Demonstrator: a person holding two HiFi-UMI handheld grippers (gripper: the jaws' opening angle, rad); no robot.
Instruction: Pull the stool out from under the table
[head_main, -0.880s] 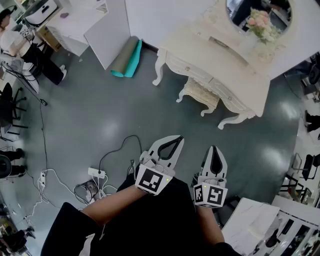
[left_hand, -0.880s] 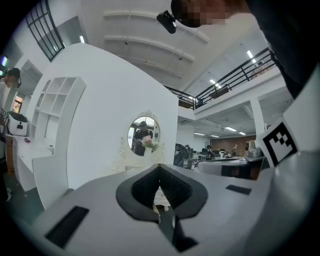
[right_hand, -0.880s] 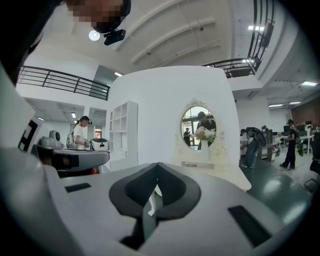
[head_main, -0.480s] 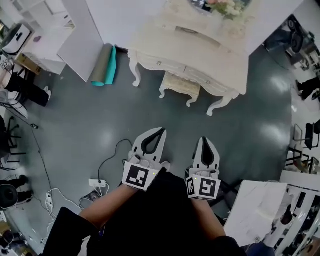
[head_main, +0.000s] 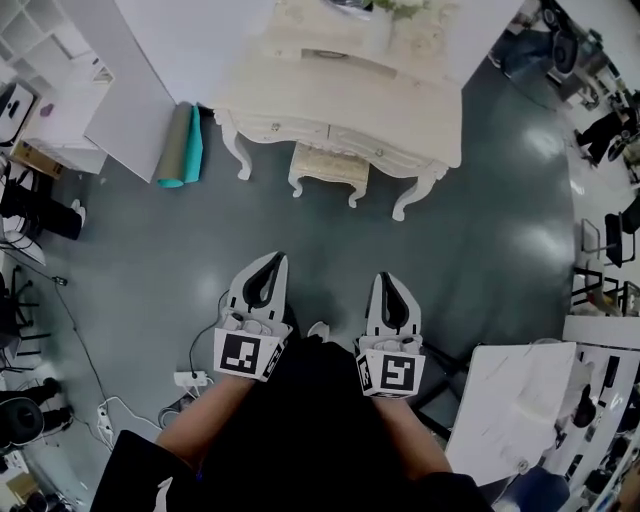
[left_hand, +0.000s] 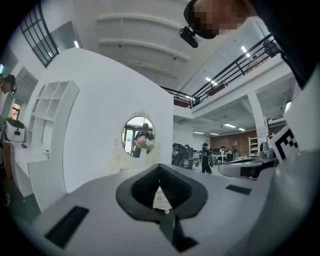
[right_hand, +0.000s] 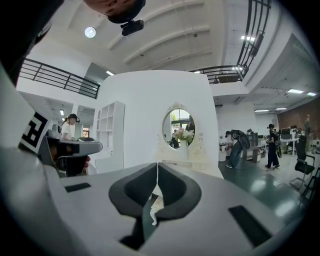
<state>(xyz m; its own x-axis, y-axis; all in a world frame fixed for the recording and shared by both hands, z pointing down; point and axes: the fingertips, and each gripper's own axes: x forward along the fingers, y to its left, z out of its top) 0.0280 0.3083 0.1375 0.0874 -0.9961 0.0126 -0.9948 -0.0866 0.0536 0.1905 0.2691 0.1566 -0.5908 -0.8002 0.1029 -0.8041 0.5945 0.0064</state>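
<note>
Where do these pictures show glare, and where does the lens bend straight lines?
Head view: ceiling light glares off the grey floor right of the table, whose pale top looks washed out. Left gripper view: the wide lens bows the white wall into an arc, corners go black. Right gripper view: a ceiling lamp blooms, and the railing curves.

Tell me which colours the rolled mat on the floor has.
The rolled mat is grey and teal, seen best in the head view.
</note>
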